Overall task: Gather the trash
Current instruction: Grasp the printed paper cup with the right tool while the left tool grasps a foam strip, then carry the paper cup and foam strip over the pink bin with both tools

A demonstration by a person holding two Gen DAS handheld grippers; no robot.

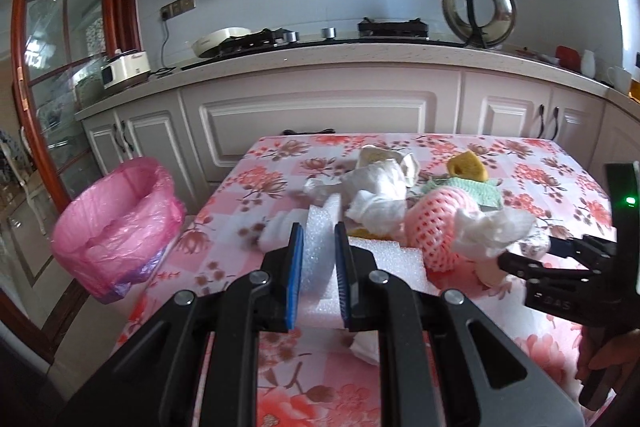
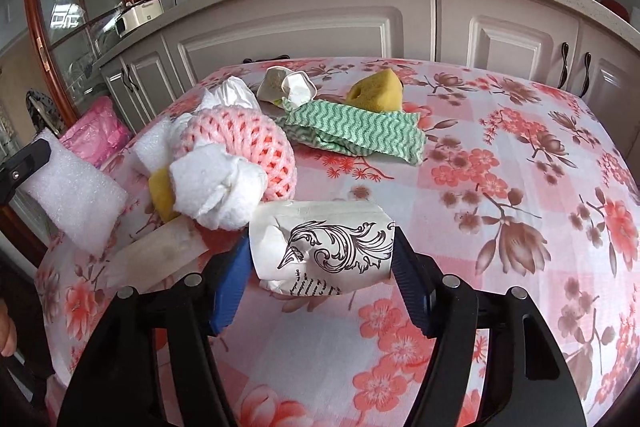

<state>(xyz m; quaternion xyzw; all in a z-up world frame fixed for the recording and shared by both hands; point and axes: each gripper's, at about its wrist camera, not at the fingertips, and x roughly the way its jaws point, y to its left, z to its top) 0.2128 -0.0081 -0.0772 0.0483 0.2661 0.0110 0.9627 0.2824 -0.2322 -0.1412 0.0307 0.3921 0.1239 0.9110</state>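
Left gripper [image 1: 319, 259] is clamped tight on a white foam piece [image 1: 320, 255], lifted just above the floral table [image 1: 560, 155]. Right gripper [image 2: 320, 267] sits around a crumpled printed paper cup [image 2: 324, 247], pads touching both sides. Pink-lined bin [image 1: 116, 227] left of the table.

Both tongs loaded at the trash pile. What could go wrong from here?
1. The white foam piece in the left tongs is soft and squashed; it may slip out on the way to the pink-lined bin.
2. The right tongs pinch a crumpled printed paper only at its edges; it may buckle and drop.
3. The tissue wad lies close by and may get dragged.
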